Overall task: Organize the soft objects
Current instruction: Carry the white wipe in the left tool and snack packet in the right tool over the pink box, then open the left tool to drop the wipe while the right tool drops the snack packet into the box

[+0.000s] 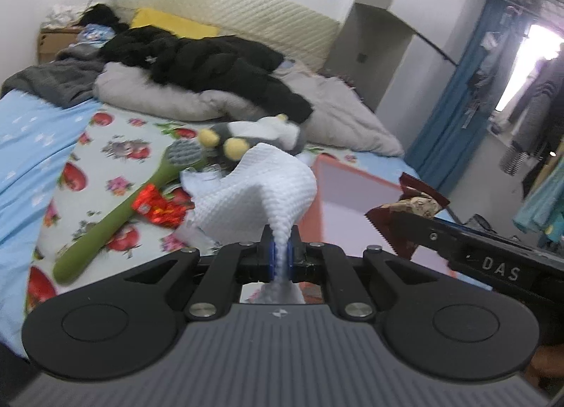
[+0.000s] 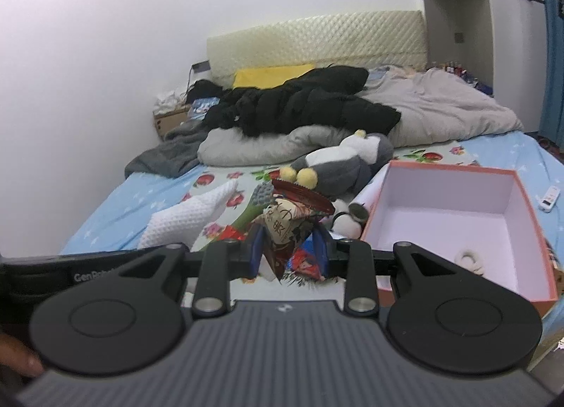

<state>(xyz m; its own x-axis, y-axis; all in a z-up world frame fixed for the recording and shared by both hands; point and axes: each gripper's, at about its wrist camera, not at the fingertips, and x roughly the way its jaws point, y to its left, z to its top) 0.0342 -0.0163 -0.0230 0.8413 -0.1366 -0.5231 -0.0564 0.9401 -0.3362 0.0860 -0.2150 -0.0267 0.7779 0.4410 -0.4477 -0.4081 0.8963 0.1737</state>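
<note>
My left gripper is shut on a white waffle-weave cloth and holds it lifted above the bed; the cloth also shows in the right wrist view. My right gripper is shut on a brown snack packet, also seen in the left wrist view. A grey and white plush penguin lies on the bed beside an open pink box, which holds a small white ring-shaped item.
A green long-handled brush and a red wrapper lie on the floral sheet. A white roll lies by the box. A black jacket and grey duvet are piled at the headboard. A remote lies right.
</note>
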